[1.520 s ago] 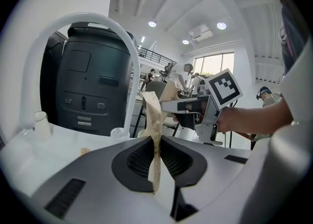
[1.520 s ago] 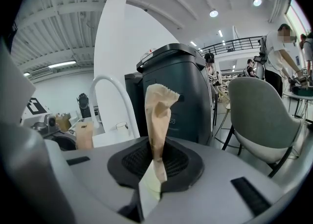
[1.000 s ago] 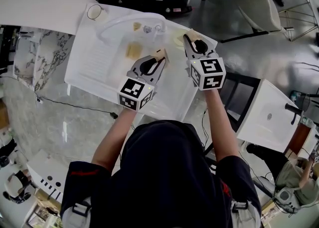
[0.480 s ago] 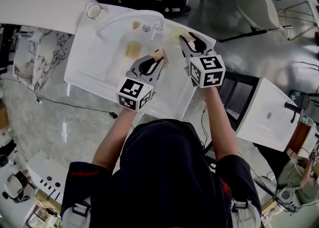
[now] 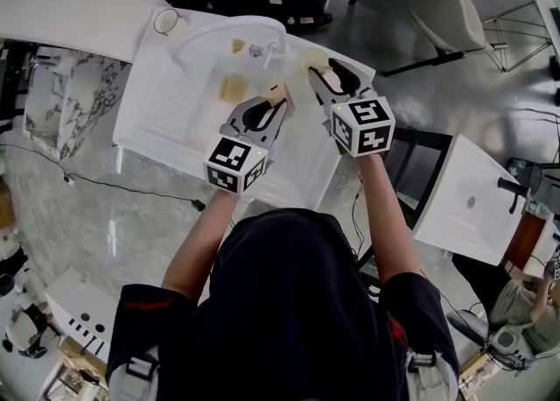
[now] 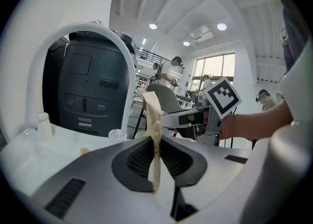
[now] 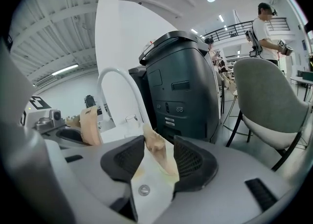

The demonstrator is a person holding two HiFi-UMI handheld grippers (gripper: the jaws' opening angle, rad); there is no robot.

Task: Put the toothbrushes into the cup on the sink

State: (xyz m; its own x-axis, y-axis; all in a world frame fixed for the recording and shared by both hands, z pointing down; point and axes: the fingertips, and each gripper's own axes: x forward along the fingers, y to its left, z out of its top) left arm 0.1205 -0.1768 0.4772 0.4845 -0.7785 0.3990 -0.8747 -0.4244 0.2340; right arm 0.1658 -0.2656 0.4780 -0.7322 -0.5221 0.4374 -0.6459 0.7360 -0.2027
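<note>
A thin beige paper-like strip point(image 6: 153, 135) stands upright between the pads of my left gripper point(image 6: 155, 157), which is shut on it over the white sink point(image 5: 175, 102). In the head view the strip point(image 5: 278, 93) sticks out beyond the left gripper point(image 5: 267, 112). My right gripper point(image 5: 328, 75) is at the sink's right rim and its jaws are opening. A crumpled beige piece point(image 7: 159, 149) lies loose between the right gripper's point(image 7: 159, 157) pads. A small cup point(image 5: 165, 20) stands at the sink's far left corner. No toothbrush is visible.
A white arched faucet point(image 5: 229, 33) spans the back of the basin, with two more beige scraps point(image 5: 234, 87) below it. A dark machine point(image 7: 181, 91) stands behind the sink, a grey chair point(image 7: 266, 100) to its right. People stand in the background.
The right gripper's jaws have spread apart around the beige piece and it has shifted slightly left. The left gripper has stayed still with its strip.
</note>
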